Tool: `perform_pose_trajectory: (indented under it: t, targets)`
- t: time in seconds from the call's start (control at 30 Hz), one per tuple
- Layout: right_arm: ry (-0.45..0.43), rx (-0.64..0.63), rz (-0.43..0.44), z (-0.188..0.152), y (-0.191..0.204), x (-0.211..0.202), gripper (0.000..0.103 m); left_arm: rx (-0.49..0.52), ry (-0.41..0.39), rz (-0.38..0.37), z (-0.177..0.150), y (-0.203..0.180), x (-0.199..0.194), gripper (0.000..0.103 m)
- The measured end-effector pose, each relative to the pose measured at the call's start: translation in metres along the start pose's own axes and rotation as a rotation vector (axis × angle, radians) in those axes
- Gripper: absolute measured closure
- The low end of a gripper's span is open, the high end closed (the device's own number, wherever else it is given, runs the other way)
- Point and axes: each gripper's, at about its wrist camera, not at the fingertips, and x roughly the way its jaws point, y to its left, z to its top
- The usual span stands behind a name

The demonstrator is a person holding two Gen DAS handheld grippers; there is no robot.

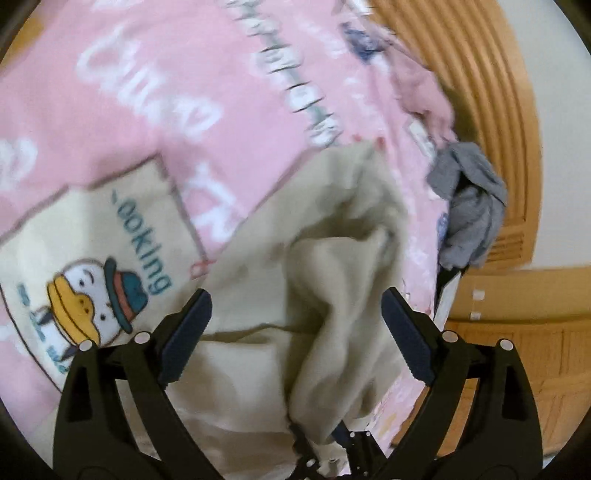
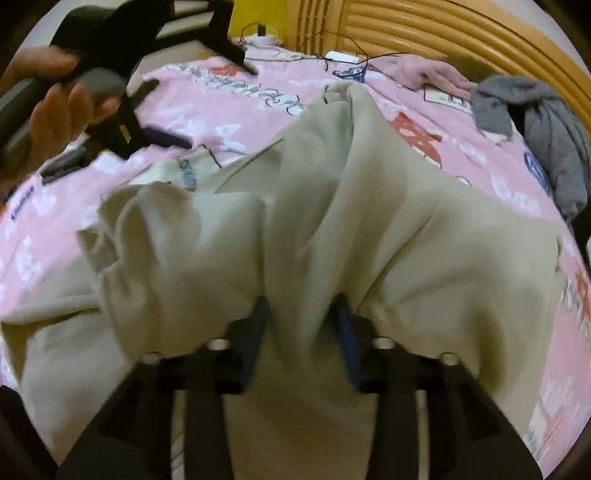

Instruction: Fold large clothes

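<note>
Beige garment (image 2: 332, 221) rumpled, deeply creased; right tool (image 2: 301, 321) pinching it

A home bedroom: a pink cartoon-print bedsheet (image 2: 461, 155) is covering the bed, a curved wooden headboard (image 2: 424, 26) is rising behind, and gray clothing (image 2: 546, 122) is lying nearby.
</note>
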Motion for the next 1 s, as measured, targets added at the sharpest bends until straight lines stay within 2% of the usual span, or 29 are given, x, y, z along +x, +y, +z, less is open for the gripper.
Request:
perform_pose_trajectory:
  t: [0.07, 0.13, 0.2, 0.27, 0.3, 0.37, 0.4, 0.47, 0.57, 0.63, 0.67, 0.7, 0.77, 0.8, 0.9, 0.93, 0.97, 1.0]
  targets:
    - [-0.031, 0.036, -0.033, -0.002, -0.007, -0.019, 0.059, 0.108, 0.05, -0.026, -0.003, -0.032, 0.009, 0.012]
    - [-0.063, 0.139, -0.069, 0.0, -0.028, -0.039, 0.059, 0.215, 0.125, -0.066, -0.013, -0.06, 0.028, 0.012]
    - [-0.014, 0.291, -0.14, -0.002, -0.063, -0.039, 0.058, 0.289, 0.203, -0.053, -0.024, -0.076, 0.055, 0.012]
    - [0.058, 0.437, -0.113, -0.013, -0.1, -0.018, 0.062, 0.301, 0.27, 0.024, -0.035, -0.073, 0.088, 0.012]
    - [0.126, 0.508, -0.14, -0.023, -0.12, 0.0, 0.072, 0.306, 0.29, 0.076, -0.037, -0.07, 0.103, 0.012]
    - [0.167, 0.586, -0.11, -0.04, -0.147, 0.021, 0.083, 0.305, 0.292, 0.2, -0.041, -0.048, 0.119, 0.012]
    - [0.167, 0.628, -0.091, -0.048, -0.159, 0.028, 0.085, 0.283, 0.285, 0.212, -0.041, -0.034, 0.12, 0.013]
    - [0.163, 0.648, -0.088, -0.047, -0.164, 0.025, 0.087, 0.236, 0.27, 0.137, -0.04, -0.011, 0.113, 0.018]
    - [0.17, 0.668, -0.095, -0.044, -0.162, 0.009, 0.087, 0.226, 0.26, 0.119, -0.044, -0.008, 0.097, 0.018]
    - [0.137, 0.676, -0.102, -0.038, -0.165, -0.013, 0.087, 0.216, 0.248, 0.077, -0.048, -0.014, 0.08, 0.018]
    - [0.094, 0.671, -0.126, -0.032, -0.17, -0.029, 0.077, 0.228, 0.23, 0.036, -0.051, -0.02, 0.069, 0.018]
    - [0.052, 0.665, -0.183, -0.022, -0.177, -0.044, 0.049, 0.25, 0.213, 0.008, -0.054, -0.029, 0.057, 0.018]
    - [-0.018, 0.654, -0.242, -0.002, -0.192, -0.056, 0.016, 0.299, 0.193, -0.009, -0.061, -0.045, 0.043, 0.016]
    - [-0.019, 0.641, -0.241, 0.008, -0.2, -0.051, 0.017, 0.308, 0.194, -0.011, -0.065, -0.053, 0.04, 0.015]
    - [0.112, 0.567, -0.236, 0.05, -0.233, 0.011, 0.018, 0.268, 0.217, -0.012, -0.074, -0.069, 0.055, 0.014]
    - [0.155, 0.562, -0.254, 0.055, -0.242, 0.029, 0.02, 0.263, 0.23, 0.016, -0.08, -0.072, 0.064, 0.014]
    - [0.231, 0.559, -0.275, 0.06, -0.253, 0.057, 0.031, 0.252, 0.232, 0.034, -0.088, -0.072, 0.076, 0.014]
    - [0.289, 0.586, -0.21, 0.06, -0.263, 0.082, 0.069, 0.22, 0.237, 0.047, -0.094, -0.067, 0.084, 0.014]
